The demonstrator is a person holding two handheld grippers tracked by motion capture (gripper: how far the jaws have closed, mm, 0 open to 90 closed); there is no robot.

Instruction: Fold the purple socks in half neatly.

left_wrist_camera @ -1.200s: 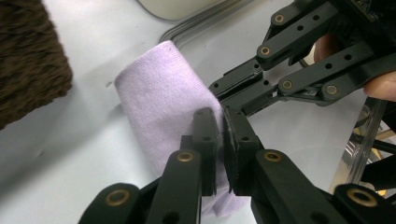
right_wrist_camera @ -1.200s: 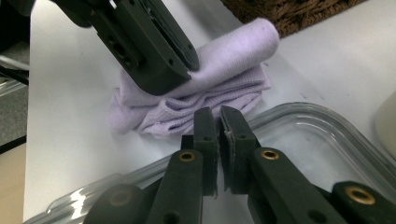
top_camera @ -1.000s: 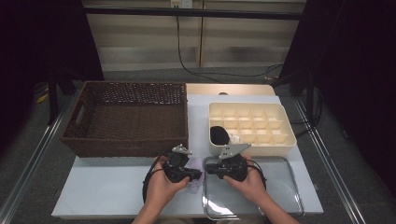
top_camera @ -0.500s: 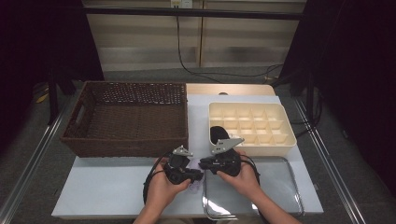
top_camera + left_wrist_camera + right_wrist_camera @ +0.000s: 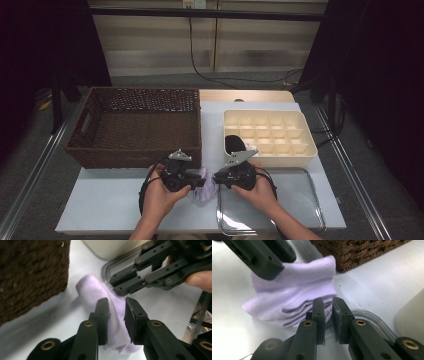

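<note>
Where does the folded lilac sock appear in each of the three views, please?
High view: the lilac sock lies low centre, between the two grippers, on the white table.
Left gripper view: centre, running between the near jaws, with the other gripper above right.
Right gripper view: centre left, its folded edge at the near jaws.
Shared landmark: the brown wicker basket beside it.

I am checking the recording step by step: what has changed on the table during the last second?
Both grippers, the left gripper and right gripper, came closer together over the lilac sock, each pinching it. The wicker basket, cream divider tray and clear tray stayed put.
</note>
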